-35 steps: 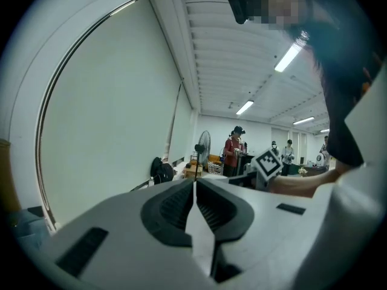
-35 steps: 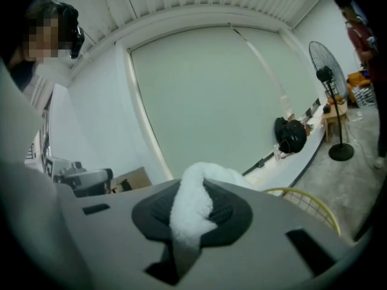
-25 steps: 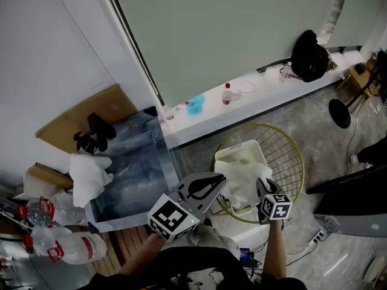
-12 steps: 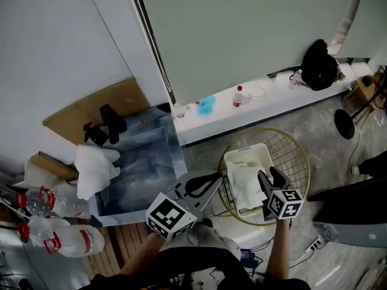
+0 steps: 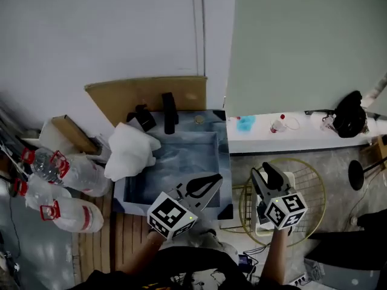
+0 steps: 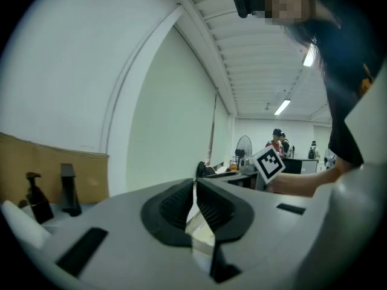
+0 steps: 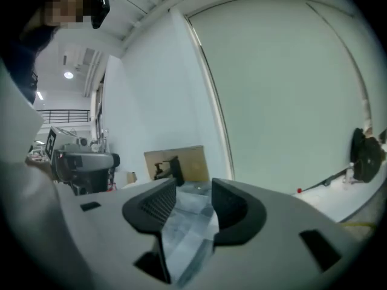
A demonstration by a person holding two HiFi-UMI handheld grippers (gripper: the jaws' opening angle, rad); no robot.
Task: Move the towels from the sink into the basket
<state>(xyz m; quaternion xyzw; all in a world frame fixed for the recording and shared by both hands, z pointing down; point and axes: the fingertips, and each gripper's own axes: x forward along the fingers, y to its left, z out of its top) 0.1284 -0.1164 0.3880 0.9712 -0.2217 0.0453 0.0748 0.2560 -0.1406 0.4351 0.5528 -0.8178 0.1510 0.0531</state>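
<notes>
We look down on the grey sink (image 5: 187, 156), with one white towel (image 5: 128, 151) heaped over its left edge. Just right of the sink stands a round wire stand (image 5: 309, 189) that carries the white basket (image 5: 291, 179), mostly hidden behind our right gripper (image 5: 261, 169). That gripper hangs above the basket's left edge. Its jaws are apart, having just closed a little, with nothing between them. Our left gripper (image 5: 214, 179) hovers over the sink's front right corner, jaws together and empty.
</notes>
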